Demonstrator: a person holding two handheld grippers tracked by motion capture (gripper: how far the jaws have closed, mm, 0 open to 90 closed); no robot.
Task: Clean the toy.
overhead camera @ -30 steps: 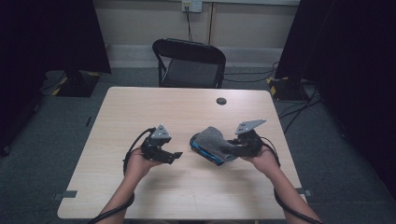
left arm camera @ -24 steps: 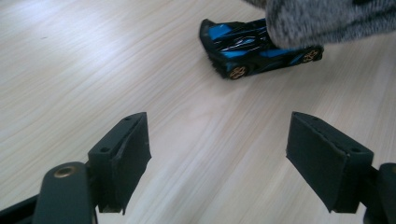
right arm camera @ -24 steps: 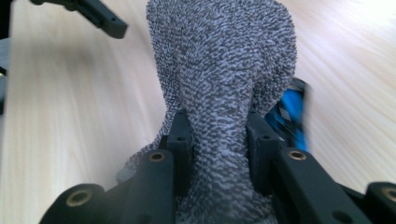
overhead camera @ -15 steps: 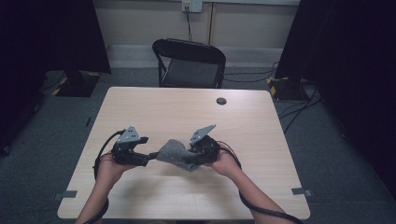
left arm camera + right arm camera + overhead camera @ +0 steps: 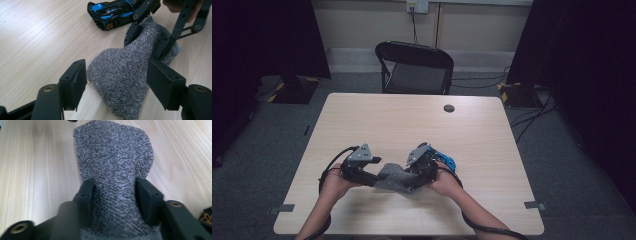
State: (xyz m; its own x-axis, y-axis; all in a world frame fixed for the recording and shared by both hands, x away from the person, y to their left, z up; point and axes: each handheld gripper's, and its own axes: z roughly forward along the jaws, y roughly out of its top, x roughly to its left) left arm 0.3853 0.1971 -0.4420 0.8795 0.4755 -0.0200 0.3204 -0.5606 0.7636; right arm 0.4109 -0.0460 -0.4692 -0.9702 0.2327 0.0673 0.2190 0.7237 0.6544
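Right tongs (image 5: 113,195) are clamped on the grey sock (image 5: 130,75); left tongs (image 5: 116,82), apart, straddle its free end, not yet gripping. Toy car (image 5: 112,11) lies just beyond on the counter (image 5: 492,135).

The soft knitted sock (image 5: 130,75) is grey, flecked dark and pale in a fine marl. Just beyond the sock, the glossy toy car (image 5: 112,11) is black with bright blue panels and an orange-rimmed wheel. Under the sock, the wooden table (image 5: 412,120) is pale beige with fine straight grain. Both grippers' jaws are matt black.
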